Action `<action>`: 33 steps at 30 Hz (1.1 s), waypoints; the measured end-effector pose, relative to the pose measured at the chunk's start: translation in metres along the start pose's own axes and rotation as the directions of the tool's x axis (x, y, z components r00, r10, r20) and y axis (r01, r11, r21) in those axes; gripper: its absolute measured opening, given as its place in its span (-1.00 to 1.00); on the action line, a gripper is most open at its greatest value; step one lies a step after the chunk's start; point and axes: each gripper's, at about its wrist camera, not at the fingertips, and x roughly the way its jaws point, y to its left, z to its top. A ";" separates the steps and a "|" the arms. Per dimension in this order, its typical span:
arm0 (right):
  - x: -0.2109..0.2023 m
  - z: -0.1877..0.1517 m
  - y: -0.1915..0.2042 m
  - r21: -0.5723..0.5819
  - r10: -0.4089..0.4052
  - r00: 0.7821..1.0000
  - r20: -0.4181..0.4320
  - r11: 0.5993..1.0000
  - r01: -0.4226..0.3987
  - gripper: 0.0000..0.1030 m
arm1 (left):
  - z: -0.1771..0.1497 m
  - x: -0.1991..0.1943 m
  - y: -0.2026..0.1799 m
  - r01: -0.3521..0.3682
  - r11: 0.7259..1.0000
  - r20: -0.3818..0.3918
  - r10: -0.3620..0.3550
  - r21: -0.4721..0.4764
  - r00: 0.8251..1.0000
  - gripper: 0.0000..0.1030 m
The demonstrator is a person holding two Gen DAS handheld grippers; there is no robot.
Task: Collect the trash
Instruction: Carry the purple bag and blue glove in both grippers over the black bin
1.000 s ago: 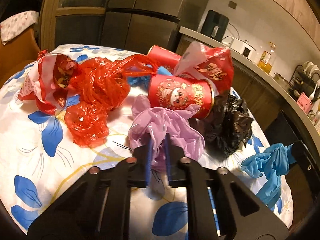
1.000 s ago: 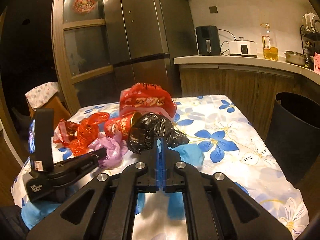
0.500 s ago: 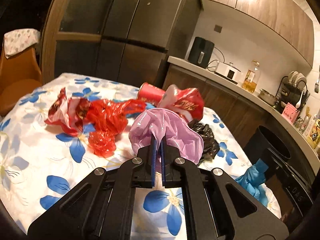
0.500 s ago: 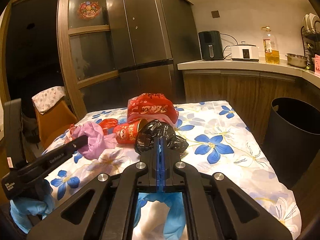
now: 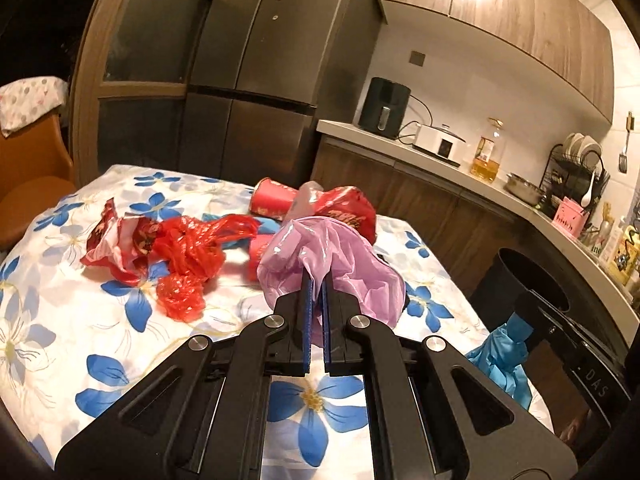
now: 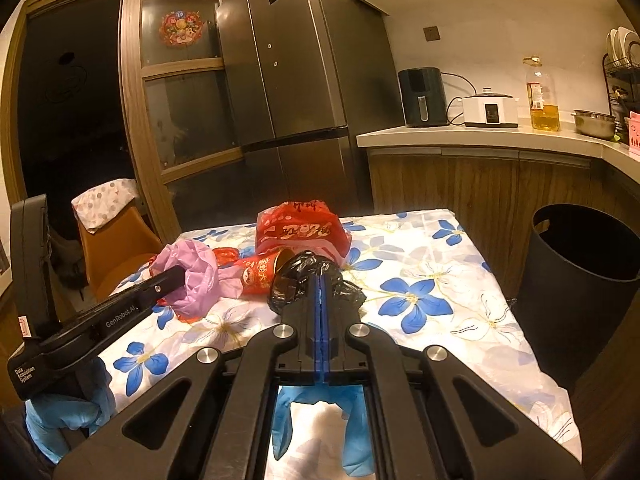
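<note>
My left gripper (image 5: 315, 280) is shut on a crumpled purple plastic bag (image 5: 344, 264), which hangs clear above the flowered tablecloth (image 5: 80, 320). The right wrist view shows that left gripper (image 6: 178, 274) and purple bag (image 6: 196, 276) at the left. My right gripper (image 6: 321, 280) is shut, and a blue glove (image 6: 356, 432) hangs beneath its fingers. In the left wrist view the glove (image 5: 500, 356) dangles from the right gripper (image 5: 524, 308). Red plastic bags (image 5: 188, 248), a red cup (image 6: 260, 274), a red printed bag (image 6: 300, 232) and a black bag (image 6: 296, 272) lie on the table.
A black bin (image 6: 580, 256) stands on the floor beside the table's right edge. An orange chair (image 6: 116, 240) is at the far left corner. A fridge and a kitchen counter with appliances run behind the table.
The left gripper has closed on the purple bag and lifted it off the table. The right gripper has risen a little with the blue glove.
</note>
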 end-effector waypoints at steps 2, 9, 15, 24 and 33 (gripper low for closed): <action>-0.002 0.003 -0.003 0.005 0.001 1.000 0.004 1.000 -0.001 -0.98 | 0.001 0.002 -0.005 0.004 1.000 -0.003 -0.004 0.009 1.000 -0.94; -0.007 0.011 -0.016 0.020 -0.010 1.000 0.020 1.000 0.010 -0.98 | 0.007 0.013 -0.030 0.042 0.997 -0.013 -0.042 0.058 0.999 -0.94; -0.014 0.023 -0.035 0.035 -0.043 0.998 0.048 0.999 0.041 -0.98 | 0.015 0.021 -0.058 0.087 0.992 -0.015 -0.086 0.094 0.996 -0.94; -0.025 0.042 -0.067 0.054 -0.119 0.989 0.090 0.992 0.114 -0.98 | 0.027 0.044 -0.113 0.162 0.976 -0.034 -0.159 0.143 0.987 -0.94; -0.041 0.064 -0.115 0.091 -0.228 0.963 0.144 0.972 0.216 -0.98 | 0.037 0.066 -0.186 0.261 0.943 -0.039 -0.259 0.208 0.965 -0.94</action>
